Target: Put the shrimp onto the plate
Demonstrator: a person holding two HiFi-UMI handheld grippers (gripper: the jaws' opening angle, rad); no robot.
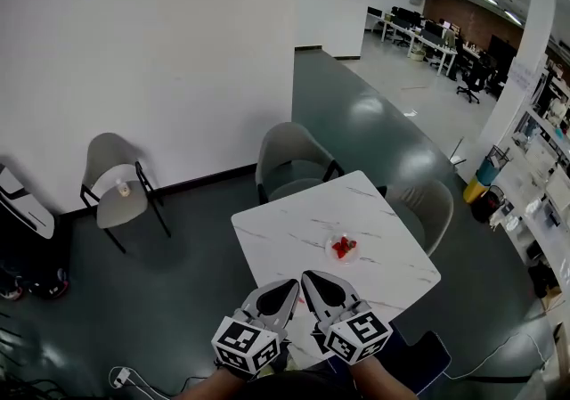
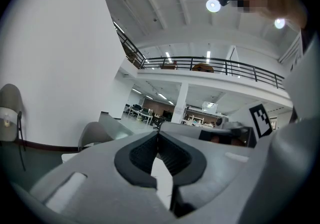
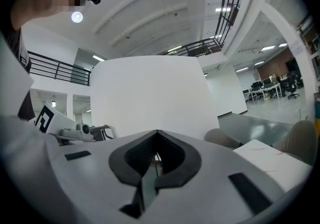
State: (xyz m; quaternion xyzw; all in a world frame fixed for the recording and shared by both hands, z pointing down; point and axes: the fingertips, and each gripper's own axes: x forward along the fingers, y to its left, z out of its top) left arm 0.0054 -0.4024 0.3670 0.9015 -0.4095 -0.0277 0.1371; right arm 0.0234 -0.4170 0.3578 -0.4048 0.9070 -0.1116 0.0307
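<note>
A red shrimp (image 1: 344, 248) lies on a small clear plate (image 1: 331, 241) near the middle of the white marble table (image 1: 294, 229). Both grippers are held side by side over the table's near edge, well short of the plate. My left gripper (image 1: 295, 283) has its jaws closed tip to tip with nothing between them, as the left gripper view (image 2: 158, 133) shows. My right gripper (image 1: 305, 276) is likewise shut and empty, its tips meeting in the right gripper view (image 3: 157, 132). Neither gripper view shows the shrimp or the plate.
Grey chairs stand at the table's far side (image 1: 289, 158) and right side (image 1: 432, 207). Another chair (image 1: 114, 180) with a small object on its seat stands by the white wall at the left. Dark floor surrounds the table; cables lie at the lower left (image 1: 120, 378).
</note>
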